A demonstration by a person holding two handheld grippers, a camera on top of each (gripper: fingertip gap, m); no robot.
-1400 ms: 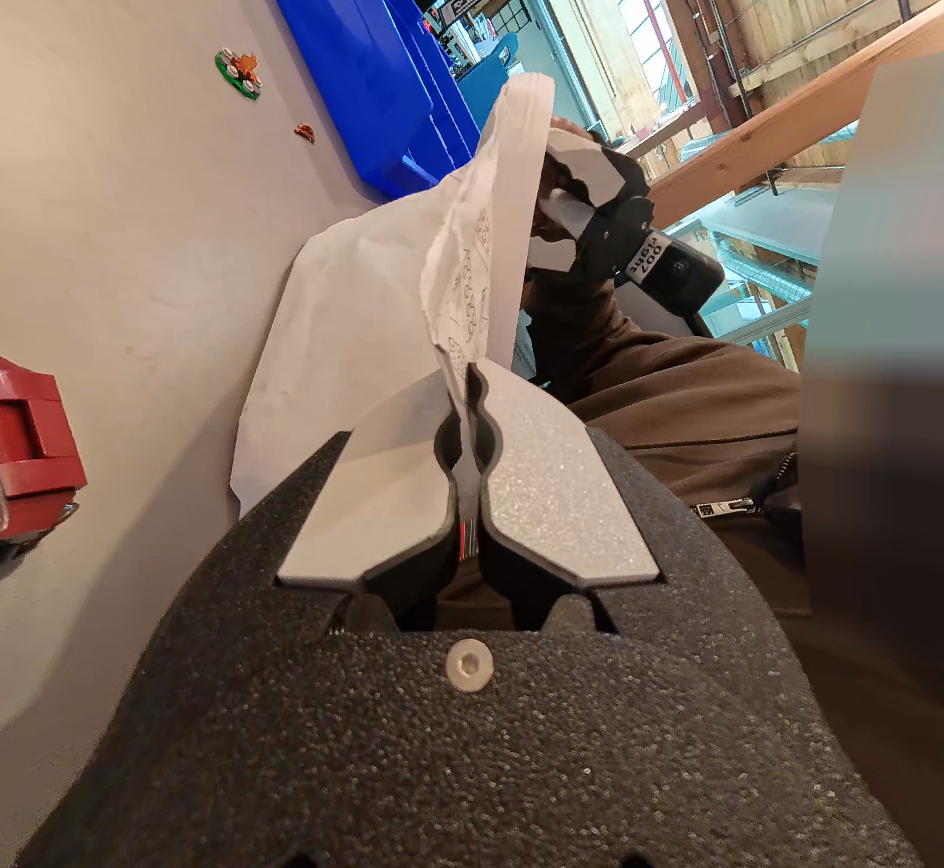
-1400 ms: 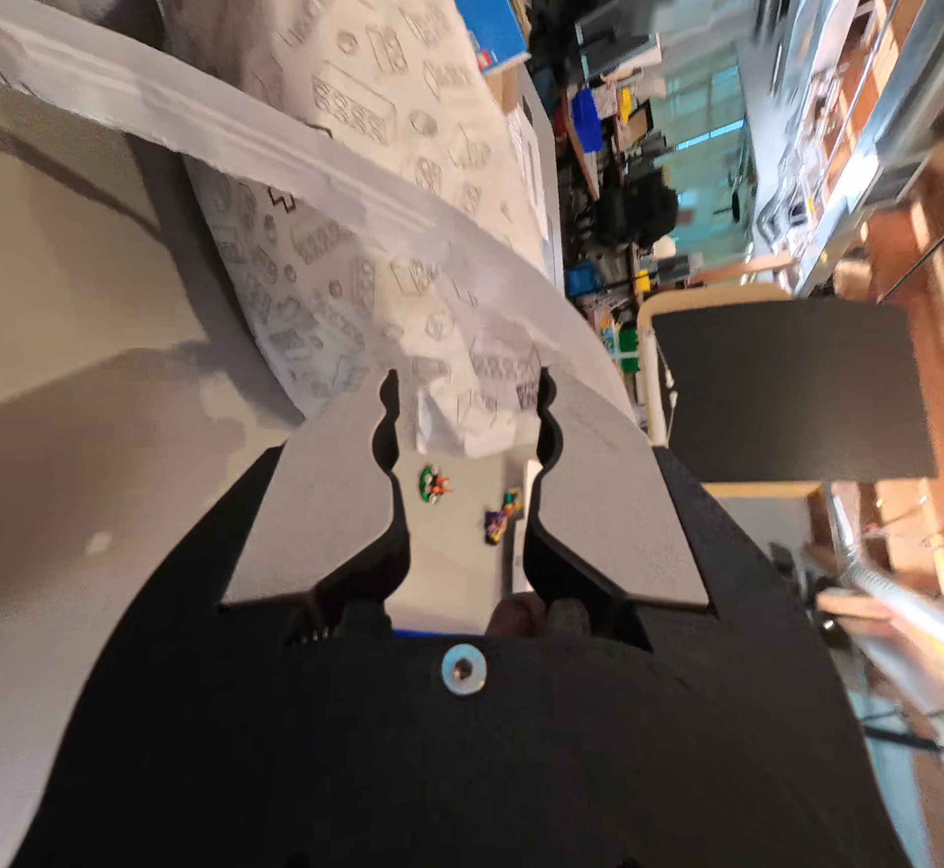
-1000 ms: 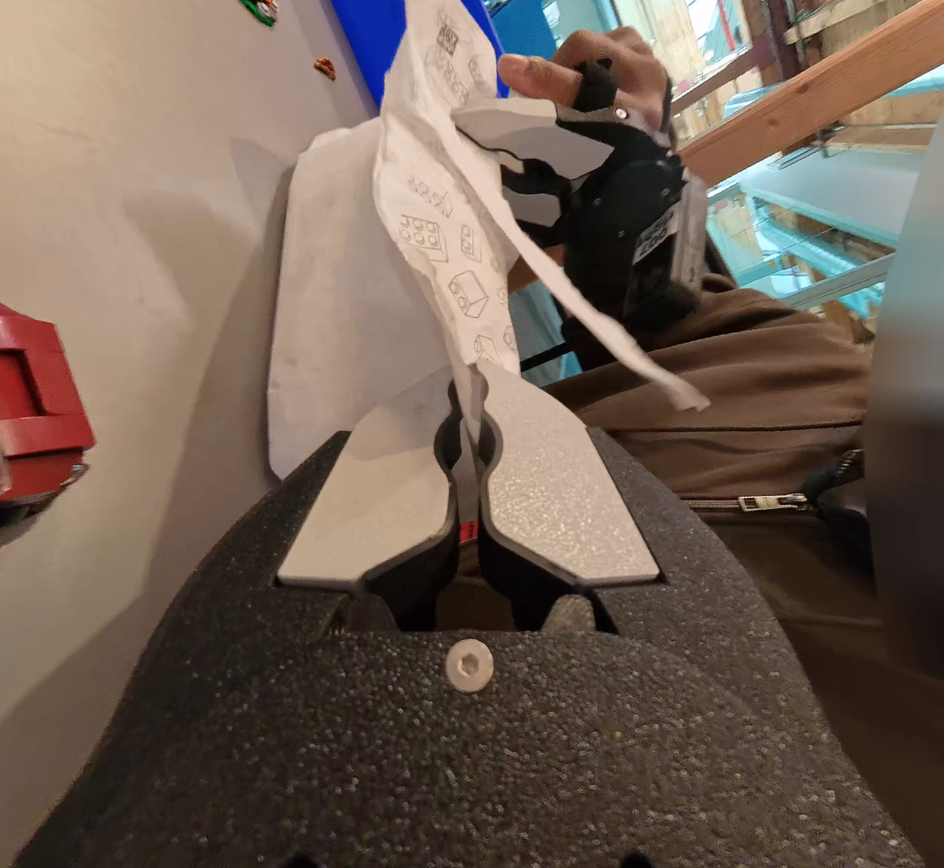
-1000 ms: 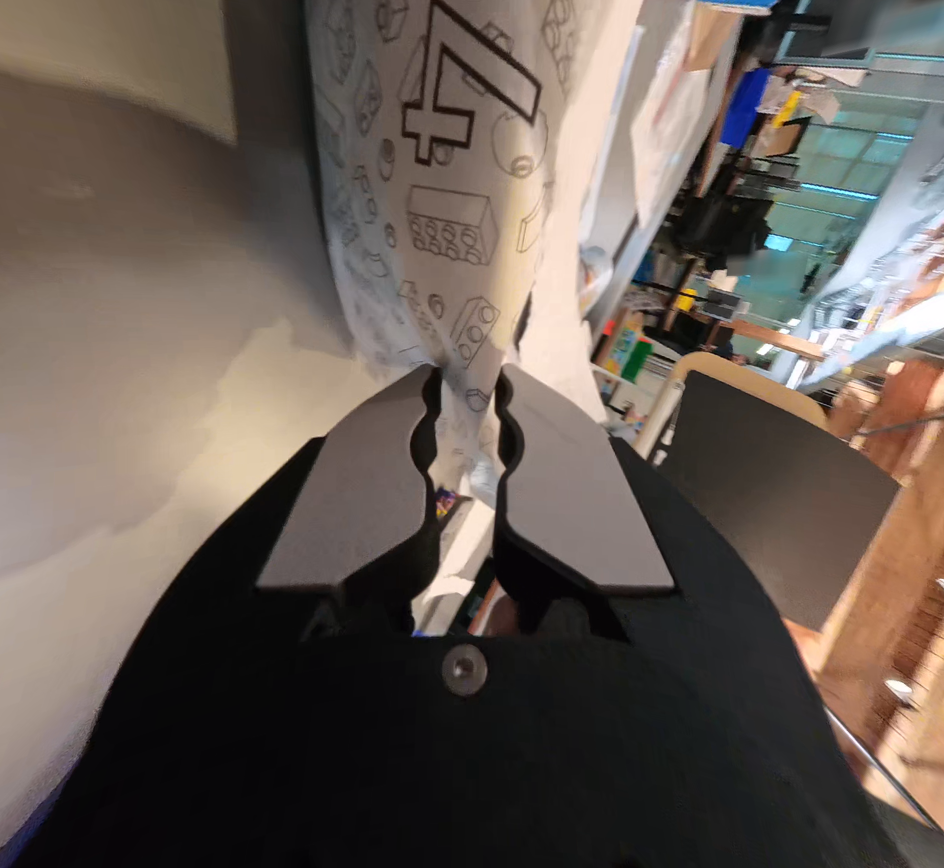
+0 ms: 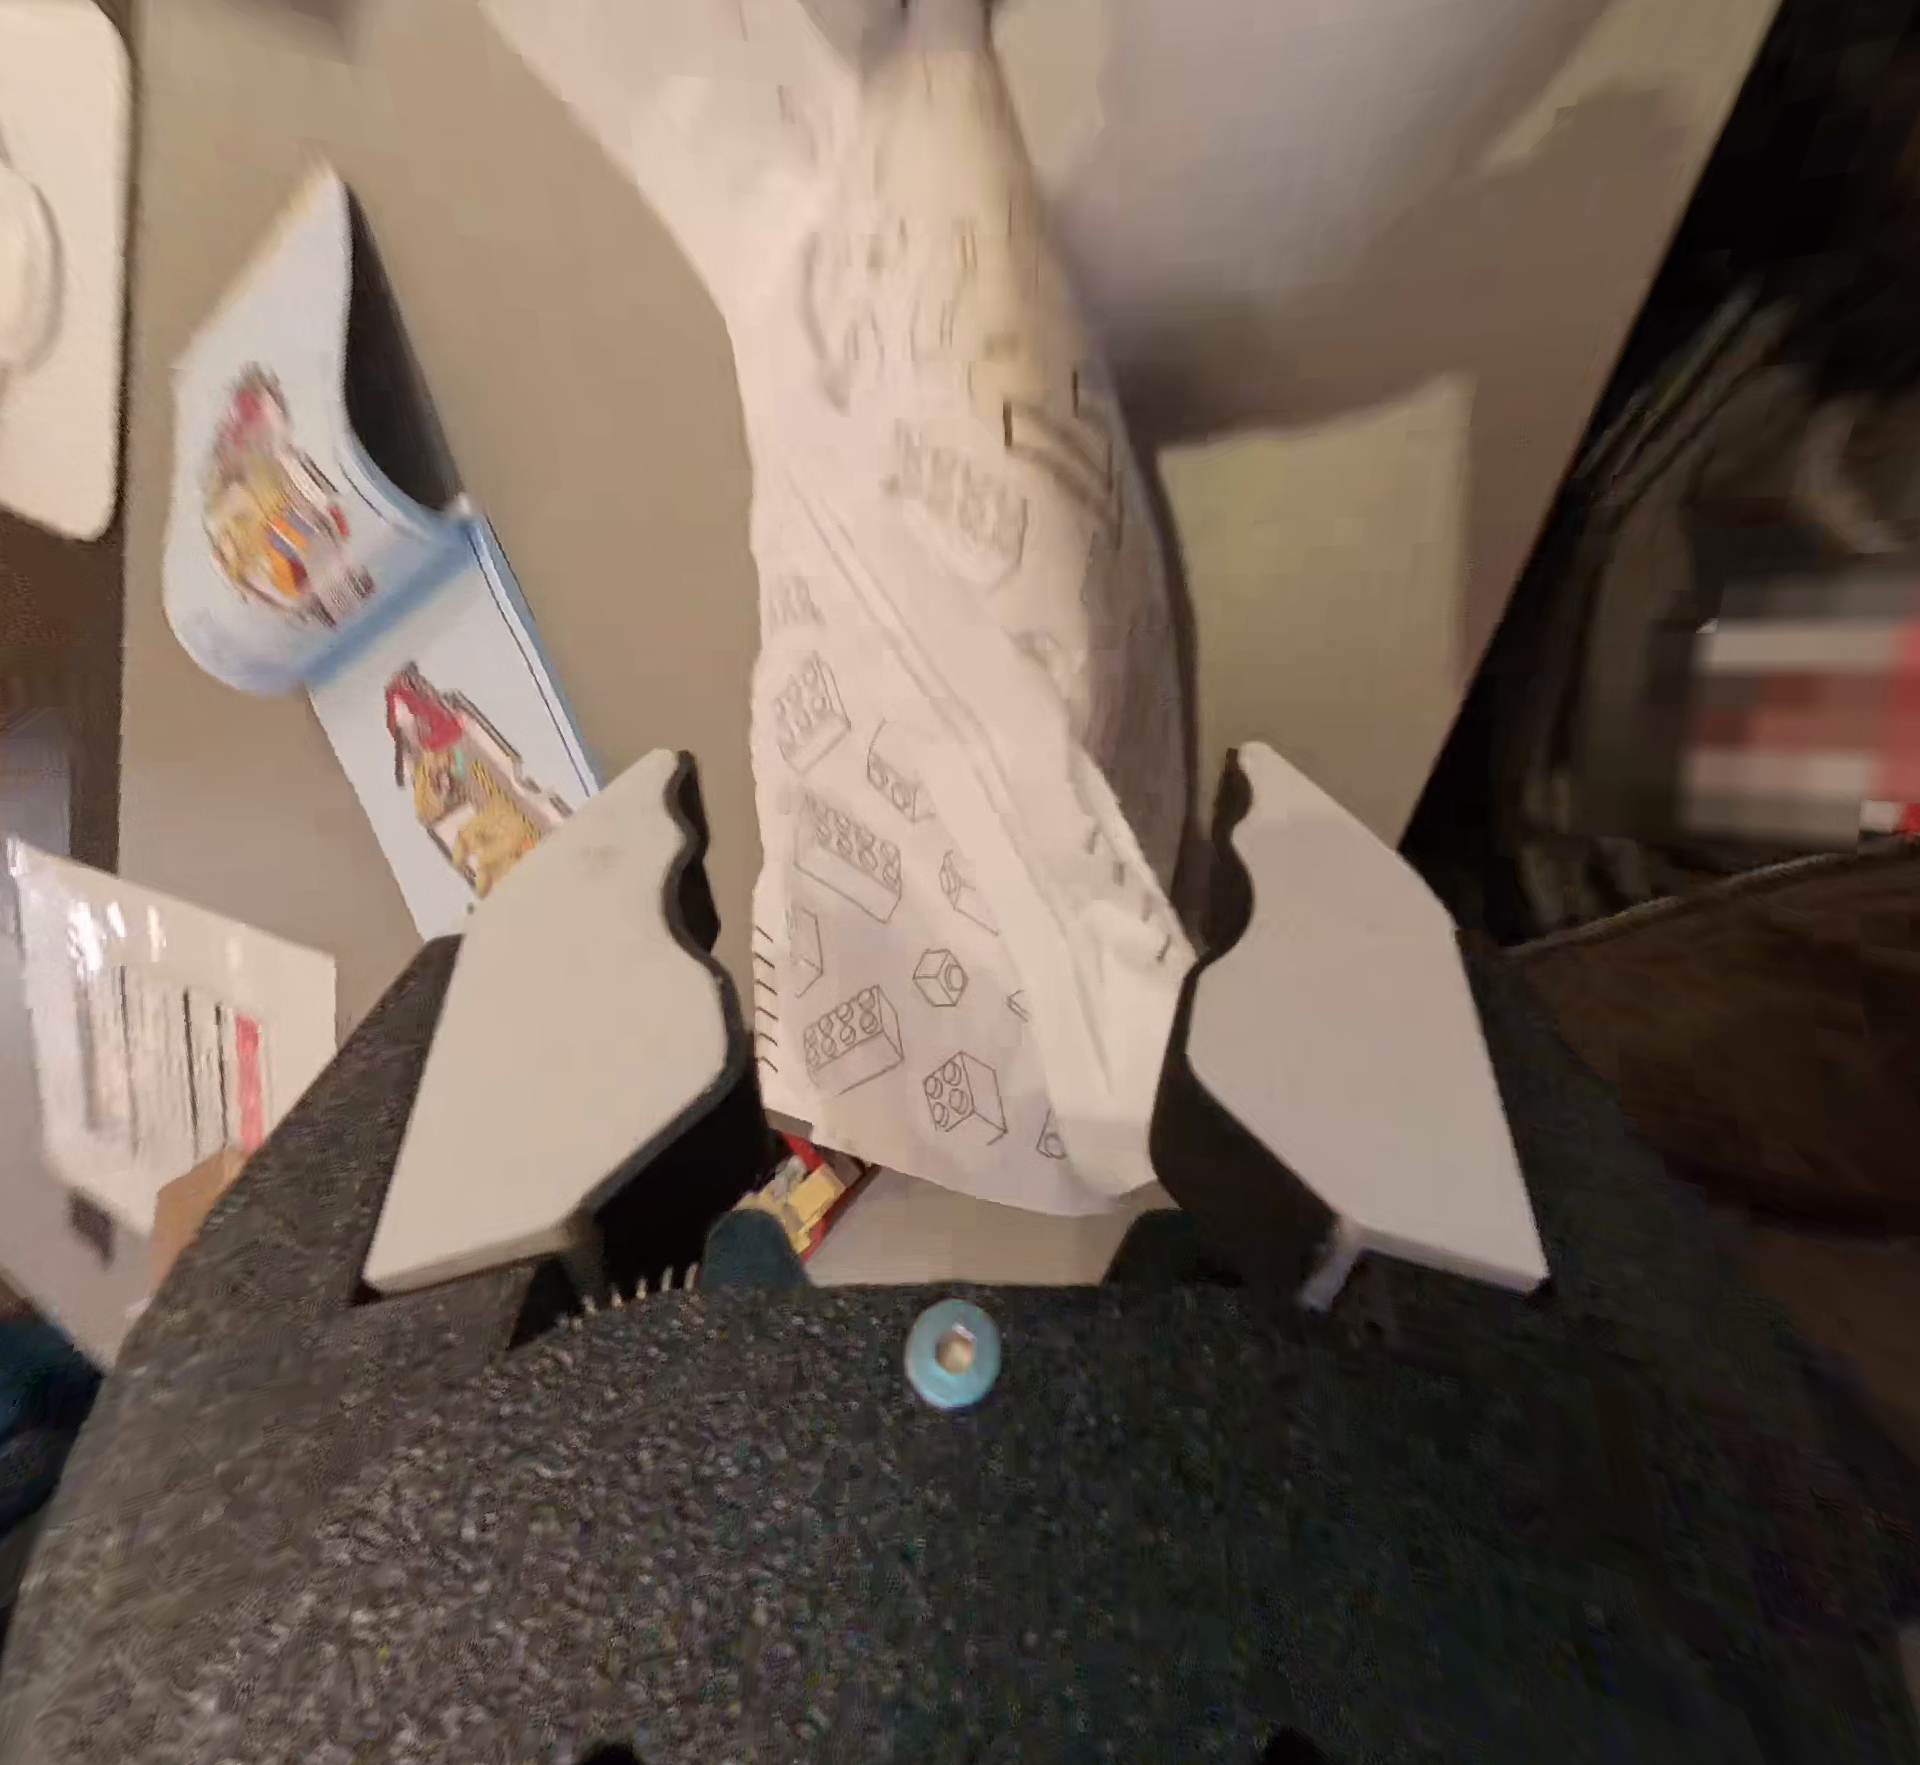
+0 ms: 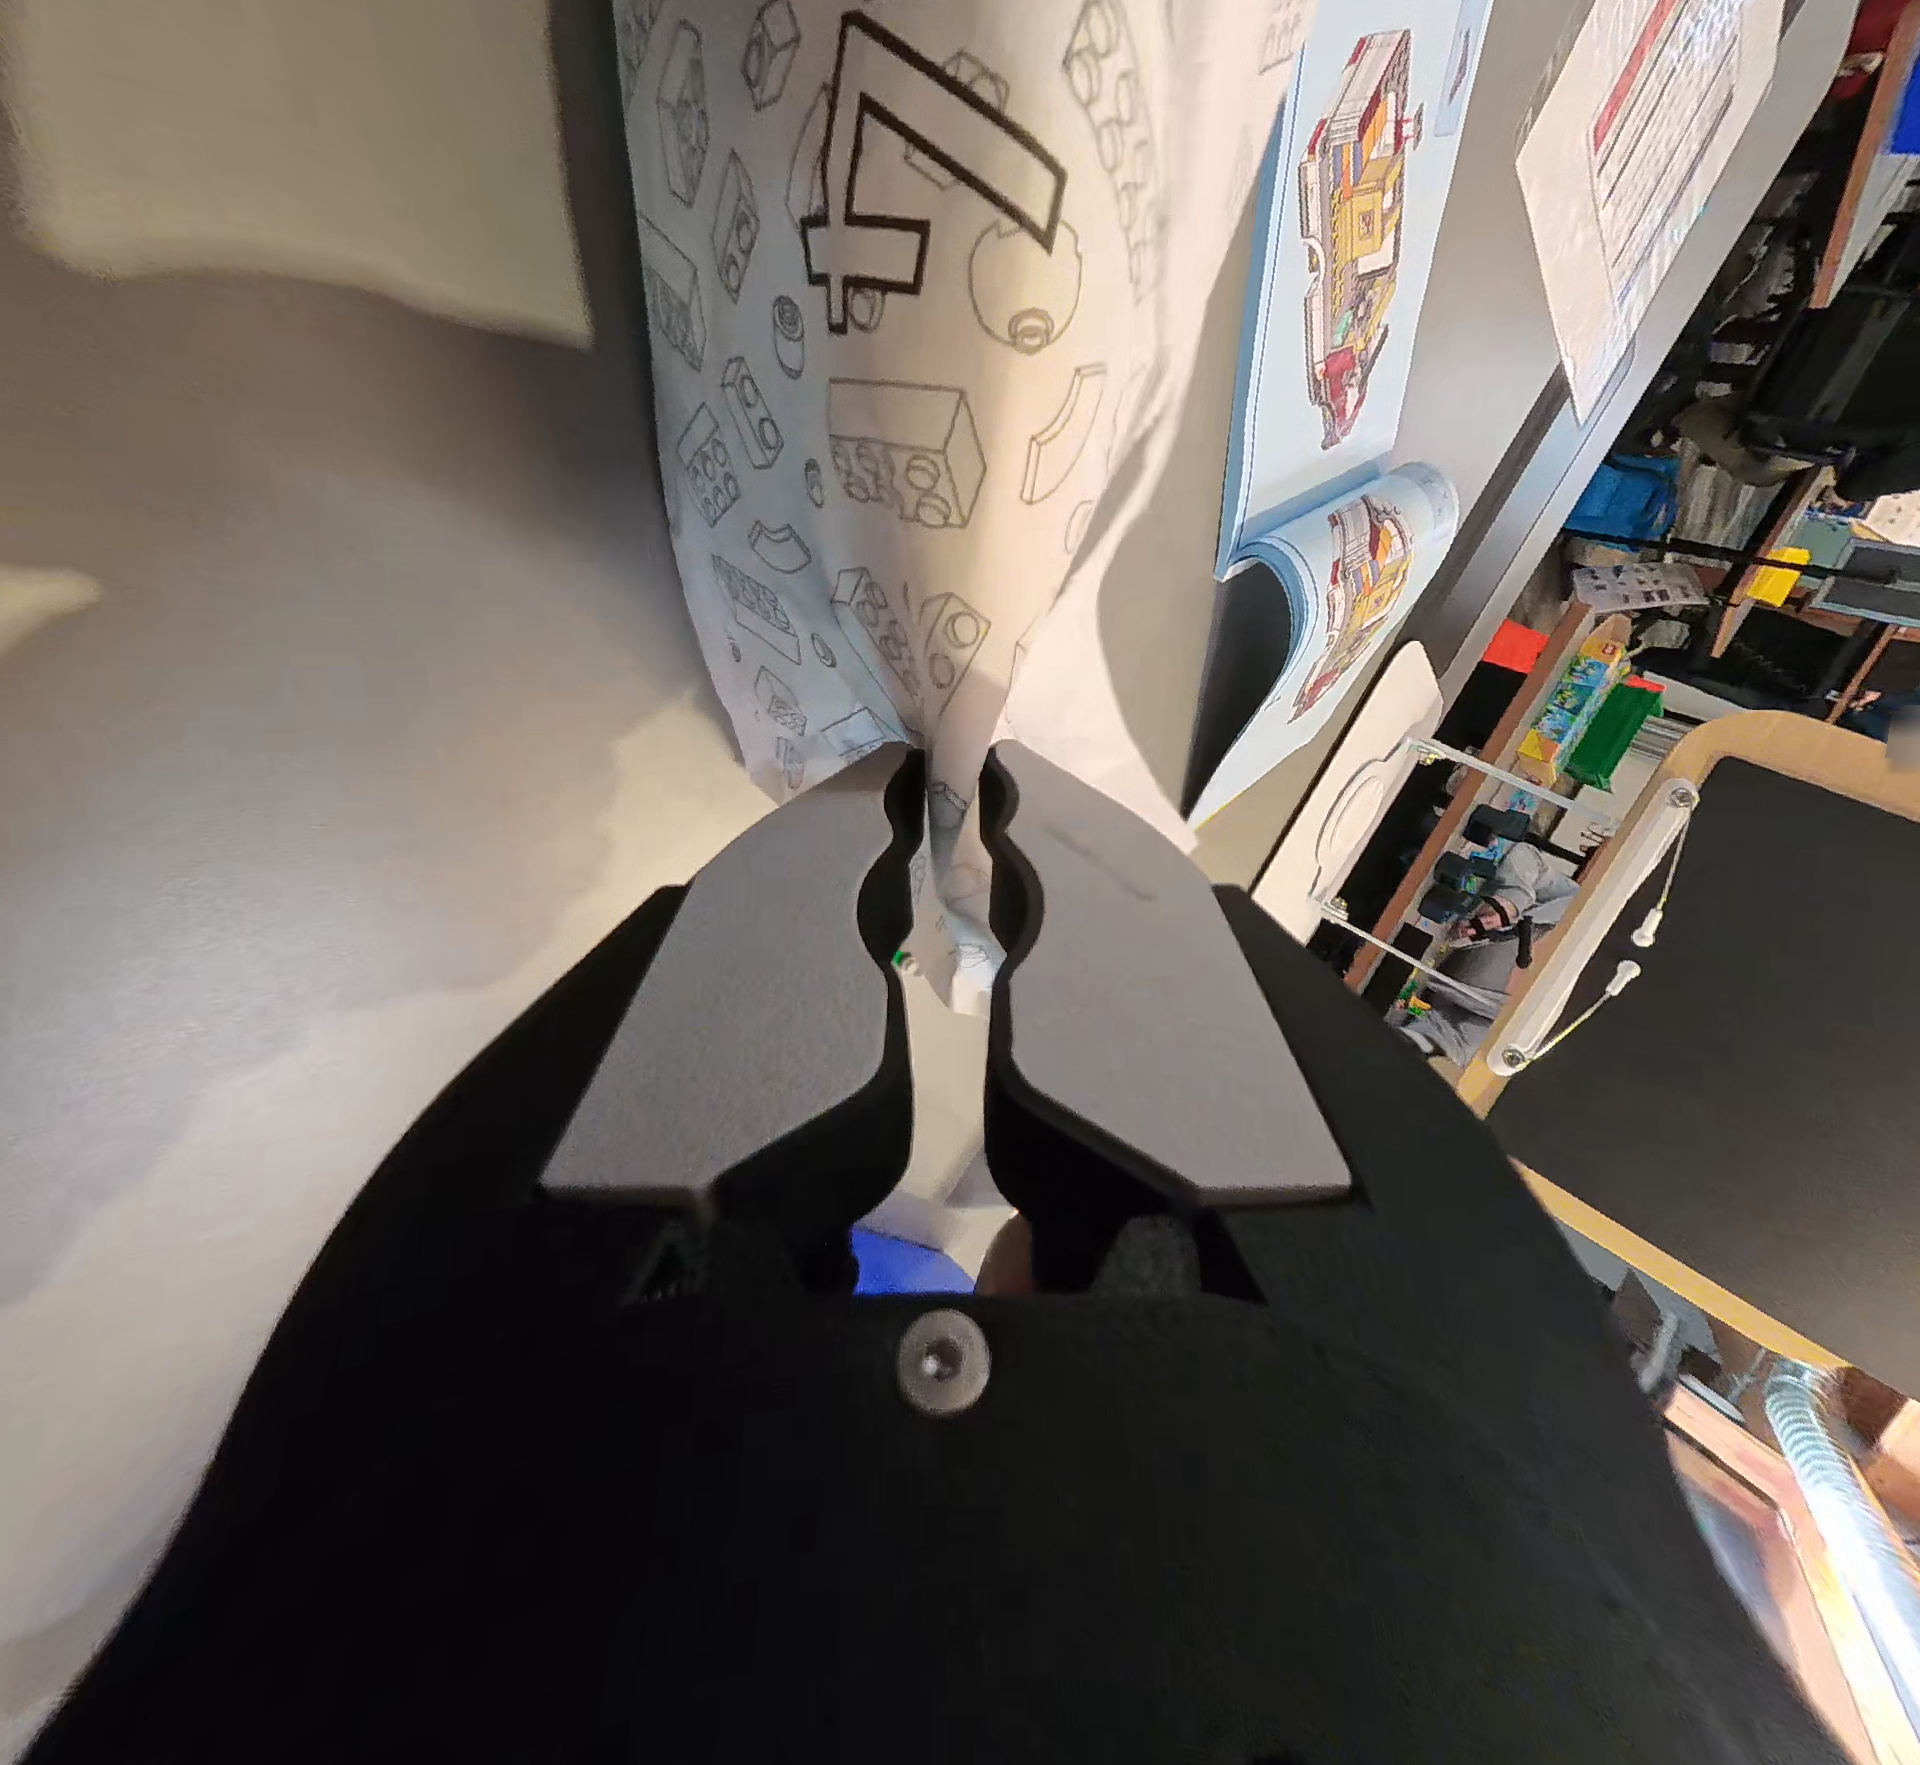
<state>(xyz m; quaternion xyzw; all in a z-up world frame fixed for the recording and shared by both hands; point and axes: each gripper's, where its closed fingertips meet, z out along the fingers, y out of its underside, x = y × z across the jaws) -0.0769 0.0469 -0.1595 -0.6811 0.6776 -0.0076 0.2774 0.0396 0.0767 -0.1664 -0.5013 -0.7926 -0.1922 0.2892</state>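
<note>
A white paper bag (image 6: 894, 281) printed with grey brick outlines hangs in front of my right gripper (image 6: 951, 770), which is shut on its crumpled lower edge. In the left wrist view the same bag (image 5: 935, 655) stretches away between my left gripper's (image 5: 956, 842) fingers. The left jaws stand wide open; the pads do not press on the paper, though its right edge lies close to the right finger (image 5: 1340, 967). The left view is blurred by motion.
An open instruction booklet with light blue pages lies on the grey table (image 5: 582, 344), left of the bag (image 5: 343, 572), and shows at the right in the right wrist view (image 6: 1351, 281). A printed sheet (image 6: 1662, 84) lies beyond it. A chair with a black seat (image 6: 1766, 988) and shelves stand at the right. Across from one pair of fingers to the other is roughly 12 cm.
My left gripper, shut on the paper bag before, has opened wide and let it go, and its view has swung round. My right gripper has closed on the bag's edge and keeps hold.
</note>
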